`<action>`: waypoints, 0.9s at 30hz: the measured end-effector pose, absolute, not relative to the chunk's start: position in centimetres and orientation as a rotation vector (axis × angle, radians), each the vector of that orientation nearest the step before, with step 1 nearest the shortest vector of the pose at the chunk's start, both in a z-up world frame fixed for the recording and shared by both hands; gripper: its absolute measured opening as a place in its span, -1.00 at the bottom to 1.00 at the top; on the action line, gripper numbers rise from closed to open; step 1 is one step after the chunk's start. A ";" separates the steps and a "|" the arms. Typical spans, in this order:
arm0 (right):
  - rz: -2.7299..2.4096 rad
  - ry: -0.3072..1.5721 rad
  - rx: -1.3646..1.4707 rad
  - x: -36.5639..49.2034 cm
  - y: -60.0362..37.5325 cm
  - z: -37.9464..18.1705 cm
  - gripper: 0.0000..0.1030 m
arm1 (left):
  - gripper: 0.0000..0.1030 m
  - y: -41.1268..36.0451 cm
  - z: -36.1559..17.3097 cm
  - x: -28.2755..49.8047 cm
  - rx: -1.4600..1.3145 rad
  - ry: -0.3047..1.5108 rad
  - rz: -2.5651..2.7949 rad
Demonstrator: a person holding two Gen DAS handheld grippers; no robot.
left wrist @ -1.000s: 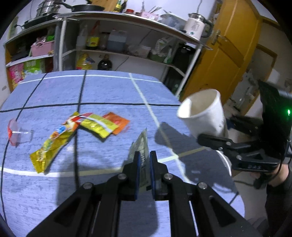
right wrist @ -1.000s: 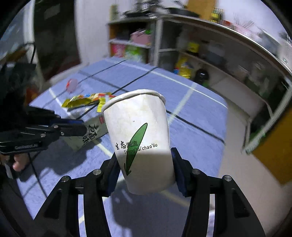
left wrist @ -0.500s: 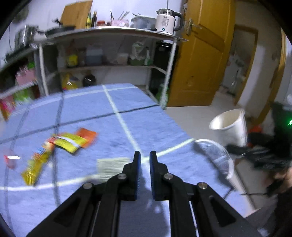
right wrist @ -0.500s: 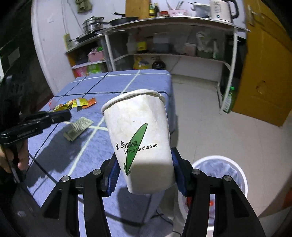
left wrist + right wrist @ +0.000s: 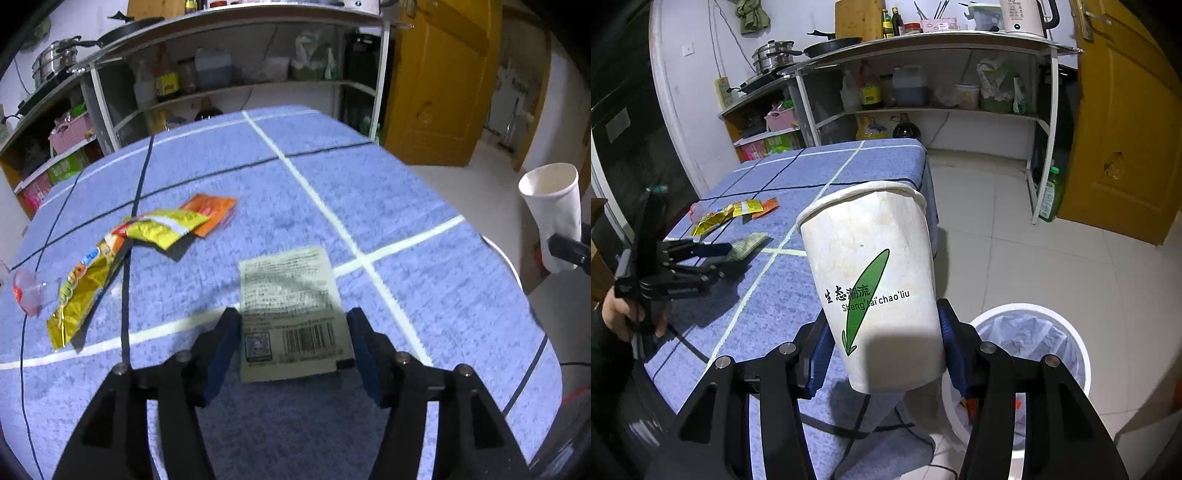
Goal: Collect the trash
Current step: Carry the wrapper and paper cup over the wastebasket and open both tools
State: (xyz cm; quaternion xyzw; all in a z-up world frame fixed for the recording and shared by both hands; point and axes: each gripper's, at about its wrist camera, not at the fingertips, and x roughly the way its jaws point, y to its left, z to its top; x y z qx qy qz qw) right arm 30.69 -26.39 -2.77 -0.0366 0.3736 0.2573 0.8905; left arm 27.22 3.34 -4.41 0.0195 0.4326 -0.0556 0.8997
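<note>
Left wrist view looks down on a blue checked table (image 5: 424, 314) where the left gripper (image 5: 291, 347) hangs low over a pale green packet (image 5: 288, 295) printed with a barcode. Its fingers (image 5: 225, 343) have just been opening and now stand wide, one on each side of the packet's near end, not pressing it; the packet lies flat on the cloth. Farther left lie a yellow snack wrapper (image 5: 85, 284), a second yellow wrapper (image 5: 166, 229) overlapping an orange sachet (image 5: 214, 208), and a small clear cup (image 5: 27, 295) with a red rim near the left edge.

Off the table's right side, the right gripper (image 5: 882, 347) holds a white paper cup (image 5: 871, 280) with a green leaf print, its blue-padded fingers (image 5: 951, 347) clamped on the lower wall. The cup is nearly upright, leaning a little. Below and to its right on the tiled floor stands a white trash bin (image 5: 1078, 343) lined with a bag. A hand (image 5: 617, 314) grips the left gripper's handle.
</note>
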 end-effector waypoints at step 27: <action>0.494 0.790 -0.068 30.9 -27.4 -3.3 0.03 | -0.79 2.9 -1.3 26.3 -0.131 0.806 -0.284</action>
